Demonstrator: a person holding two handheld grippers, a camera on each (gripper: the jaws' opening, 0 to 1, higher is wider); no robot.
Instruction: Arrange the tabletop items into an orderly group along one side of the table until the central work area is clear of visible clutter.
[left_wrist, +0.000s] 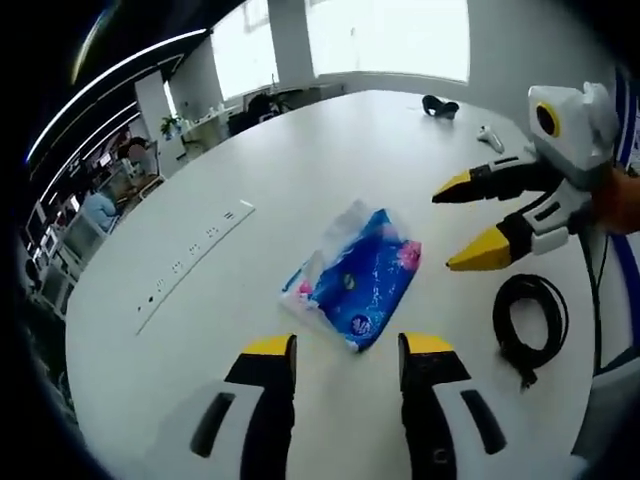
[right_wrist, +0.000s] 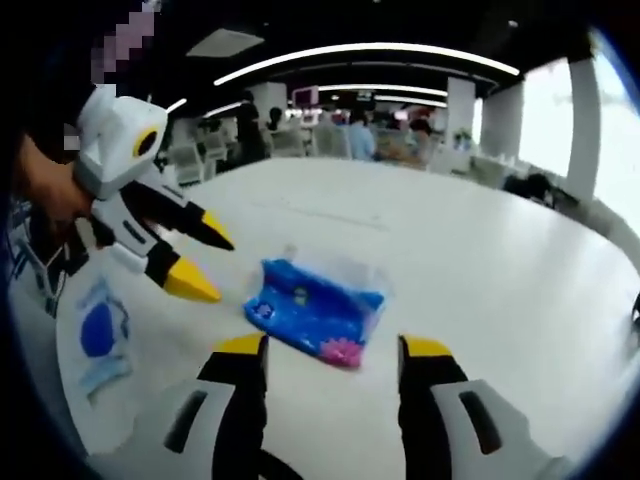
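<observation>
A blue plastic tissue pack (left_wrist: 355, 280) with pink and white print lies flat on the white table (left_wrist: 300, 170), just beyond my left gripper (left_wrist: 348, 345), which is open and empty. My right gripper (left_wrist: 462, 226) enters from the right, open, its yellow tips hovering beside the pack's right end without touching it. In the right gripper view the same pack (right_wrist: 315, 305) lies in front of my right gripper (right_wrist: 333, 346), jaws apart. The left gripper (right_wrist: 206, 265) reaches in from the left, open, close to the pack's left corner.
A coiled black cable (left_wrist: 530, 315) lies to the right of the pack. A small black object (left_wrist: 440, 105) and a white one (left_wrist: 490, 135) sit at the far edge. A socket strip (left_wrist: 195, 255) is set into the table. A blue-and-white flat packet (right_wrist: 100, 335) lies at left.
</observation>
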